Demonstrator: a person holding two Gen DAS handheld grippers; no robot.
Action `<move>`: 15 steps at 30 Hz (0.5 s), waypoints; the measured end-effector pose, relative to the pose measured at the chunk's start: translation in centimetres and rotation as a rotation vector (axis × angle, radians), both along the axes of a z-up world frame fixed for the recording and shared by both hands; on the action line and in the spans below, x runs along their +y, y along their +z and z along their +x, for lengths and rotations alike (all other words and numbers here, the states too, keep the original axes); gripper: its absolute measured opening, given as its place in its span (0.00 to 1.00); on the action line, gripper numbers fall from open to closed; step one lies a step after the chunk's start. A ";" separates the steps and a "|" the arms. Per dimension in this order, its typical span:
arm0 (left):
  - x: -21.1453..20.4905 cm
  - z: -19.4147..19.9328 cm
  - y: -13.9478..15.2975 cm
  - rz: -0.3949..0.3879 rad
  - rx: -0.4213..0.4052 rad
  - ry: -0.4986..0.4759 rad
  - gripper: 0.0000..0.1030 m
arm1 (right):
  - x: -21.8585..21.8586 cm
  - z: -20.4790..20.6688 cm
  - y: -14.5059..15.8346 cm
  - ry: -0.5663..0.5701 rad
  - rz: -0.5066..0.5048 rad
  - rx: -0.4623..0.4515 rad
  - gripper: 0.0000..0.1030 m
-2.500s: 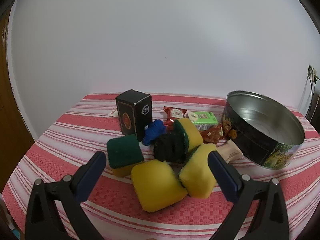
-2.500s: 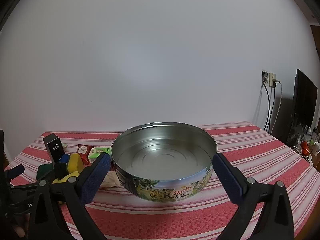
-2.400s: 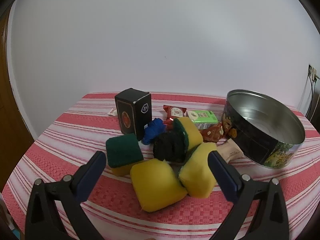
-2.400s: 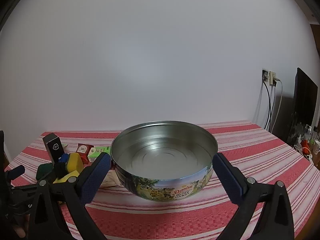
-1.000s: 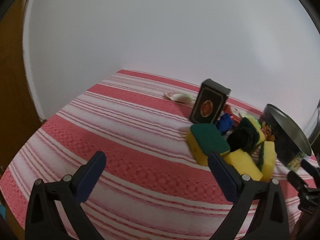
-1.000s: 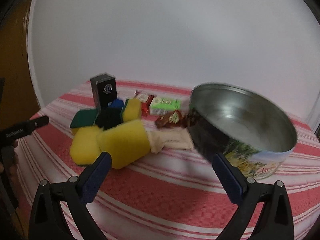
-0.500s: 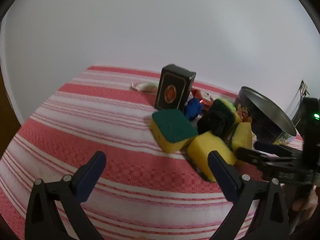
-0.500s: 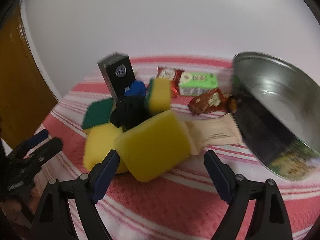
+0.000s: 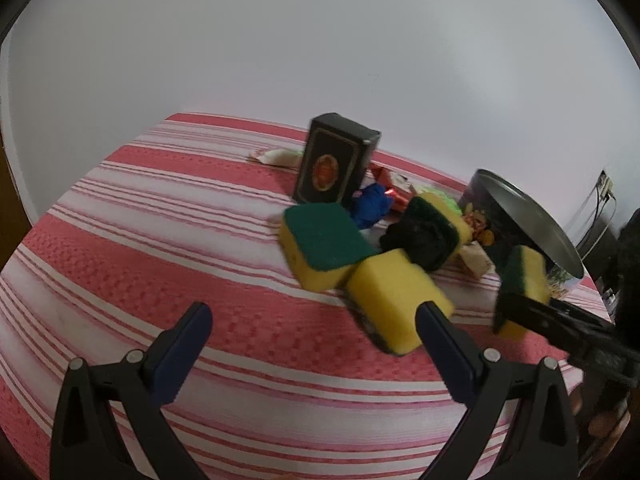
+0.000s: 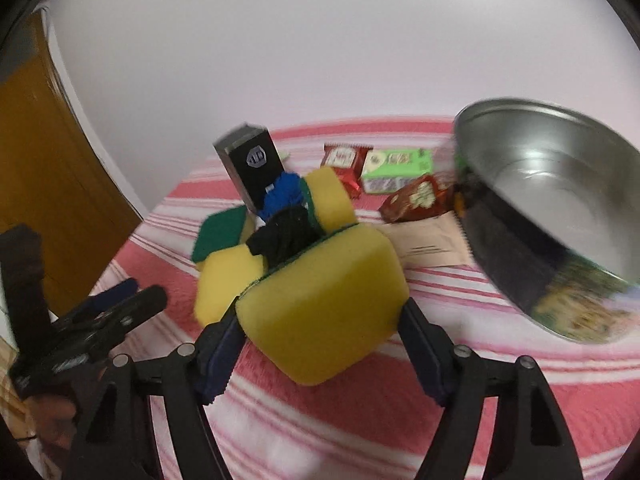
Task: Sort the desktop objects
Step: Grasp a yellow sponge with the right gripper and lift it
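Note:
A pile of yellow sponges with green scouring faces lies on the red striped tablecloth (image 9: 168, 216). My right gripper (image 10: 319, 310) has its jaws closing on the nearest yellow sponge (image 10: 328, 280), with both pads against its sides. In the left wrist view that sponge (image 9: 522, 276) stands on edge with a right finger across it. My left gripper (image 9: 313, 312) hangs open over the cloth and holds nothing. Another yellow sponge (image 9: 392, 300) lies just ahead of its right finger. A green-topped sponge (image 9: 320, 236) sits behind that one.
An upright black box (image 9: 336, 160), a blue item (image 9: 372, 204) and a black item (image 9: 416, 240) sit among the sponges. Snack packets (image 10: 400, 164) and a beige sachet (image 10: 428, 244) lie by the open cookie tin (image 10: 552, 184) on the right. A wooden door (image 10: 48, 184) stands at the left.
The right gripper swung from the tin to the sponge pile and narrowed its jaws around the near yellow sponge. The left gripper's view swung left, then back toward the pile.

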State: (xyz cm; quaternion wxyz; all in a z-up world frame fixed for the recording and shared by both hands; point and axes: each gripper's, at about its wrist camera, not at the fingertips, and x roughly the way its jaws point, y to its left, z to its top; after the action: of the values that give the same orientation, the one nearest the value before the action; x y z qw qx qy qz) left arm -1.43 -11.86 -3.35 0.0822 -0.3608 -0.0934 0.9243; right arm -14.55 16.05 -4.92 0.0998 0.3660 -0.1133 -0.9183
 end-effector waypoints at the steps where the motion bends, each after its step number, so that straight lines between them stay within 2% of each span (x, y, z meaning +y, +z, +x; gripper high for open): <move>1: 0.7 -0.1 0.2 -0.015 0.003 0.003 0.99 | 0.3 0.7 0.3 -0.011 0.007 0.019 0.74; 5: 3.3 -1.0 0.6 -0.075 0.005 0.028 0.99 | 1.8 3.7 1.6 -0.091 0.079 0.095 0.74; 7: 5.0 -1.6 0.8 -0.080 0.001 0.005 0.97 | 2.8 4.2 1.6 -0.112 0.088 0.116 0.74; 10: 7.7 -3.0 0.3 -0.131 -0.030 -0.008 0.93 | 4.0 5.4 1.6 -0.141 0.086 0.135 0.74; 12: 8.8 -4.1 -0.5 -0.159 -0.073 0.006 0.79 | 4.9 6.1 1.5 -0.156 0.069 0.137 0.74; 13: 9.1 -4.9 -1.3 -0.166 -0.118 0.012 0.77 | 5.3 6.3 1.4 -0.162 0.058 0.135 0.74; 15: 9.2 -5.4 -1.9 -0.184 -0.145 0.036 0.75 | 6.1 6.8 1.3 -0.176 0.029 0.133 0.75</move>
State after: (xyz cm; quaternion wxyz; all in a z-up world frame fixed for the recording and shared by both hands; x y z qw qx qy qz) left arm -6.85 -2.66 -5.30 0.0254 -0.4311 -0.0204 0.9017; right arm -7.78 22.17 -3.65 0.0208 0.2944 -0.1250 -0.9472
